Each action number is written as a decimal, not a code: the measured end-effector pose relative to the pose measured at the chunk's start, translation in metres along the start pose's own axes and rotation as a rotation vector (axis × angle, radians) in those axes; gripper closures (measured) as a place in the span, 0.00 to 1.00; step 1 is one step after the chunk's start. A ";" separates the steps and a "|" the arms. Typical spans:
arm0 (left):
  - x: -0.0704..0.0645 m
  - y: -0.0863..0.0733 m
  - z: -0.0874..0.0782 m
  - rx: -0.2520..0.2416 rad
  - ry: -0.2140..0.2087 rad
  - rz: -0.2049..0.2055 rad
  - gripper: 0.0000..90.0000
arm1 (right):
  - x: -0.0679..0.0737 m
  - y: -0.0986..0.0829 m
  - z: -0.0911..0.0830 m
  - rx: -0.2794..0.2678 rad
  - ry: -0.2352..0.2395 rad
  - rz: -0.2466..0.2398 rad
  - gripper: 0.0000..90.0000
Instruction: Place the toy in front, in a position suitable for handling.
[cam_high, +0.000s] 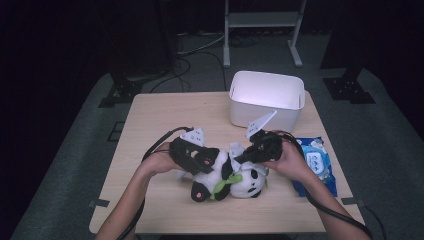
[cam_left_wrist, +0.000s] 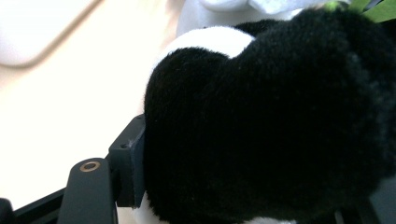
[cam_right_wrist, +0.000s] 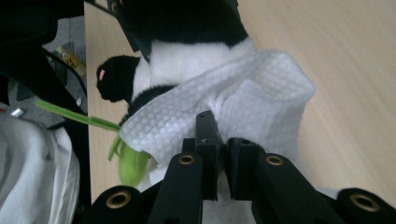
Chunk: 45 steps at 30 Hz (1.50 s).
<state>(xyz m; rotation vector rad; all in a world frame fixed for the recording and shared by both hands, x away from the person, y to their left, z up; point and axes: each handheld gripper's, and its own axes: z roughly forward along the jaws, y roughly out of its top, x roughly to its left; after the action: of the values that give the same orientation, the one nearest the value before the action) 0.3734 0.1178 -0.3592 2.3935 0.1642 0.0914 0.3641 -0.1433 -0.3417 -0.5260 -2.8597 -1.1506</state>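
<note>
The work in hand is the wiping of a plush panda (cam_high: 225, 177) with a white wet wipe (cam_right_wrist: 219, 112). The panda lies on its back near the front middle of the wooden table (cam_high: 150, 115), head toward the person, with a green ribbon (cam_high: 222, 184) at its neck. The left gripper (cam_high: 192, 157) is clamped on the toy: in the left gripper view, black plush (cam_left_wrist: 261, 121) fills the space between the jaws and presses against the inner face of the one visible jaw, so the toy is pinned in place. The right gripper (cam_right_wrist: 219, 154) is closed to a narrow gap on a fold of the wipe; the textured cloth fans out ahead of the jaws and rests on the white belly of the panda, beside a black limb. In the high view the right gripper (cam_high: 260, 145) sits just above the toy's upper body. Judged from this arrangement, the wipe is already out of the blue wipe pack (cam_high: 315, 162), which lies to the right of the toy, and wiping is in progress. How much of the fur has been covered cannot be told. The white bin (cam_high: 267, 97) stands at the far edge of the table, well apart; disposal of the wipe there probably remains to be done.
</note>
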 end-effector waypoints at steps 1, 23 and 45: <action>0.002 0.000 0.000 0.001 0.006 0.007 0.35 | -0.003 0.004 -0.001 -0.008 0.000 0.003 0.93; -0.022 -0.032 -0.002 -0.026 0.032 -0.068 0.17 | 0.005 0.015 0.034 0.087 0.027 -0.004 0.93; -0.038 -0.040 -0.004 -0.061 0.042 -0.047 0.17 | 0.035 0.026 0.035 0.059 0.034 -0.089 0.93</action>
<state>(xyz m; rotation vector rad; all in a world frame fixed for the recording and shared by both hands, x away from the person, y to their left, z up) 0.3312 0.1444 -0.3842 2.3262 0.2338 0.1229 0.3431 -0.0914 -0.3453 -0.3766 -2.9050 -1.0722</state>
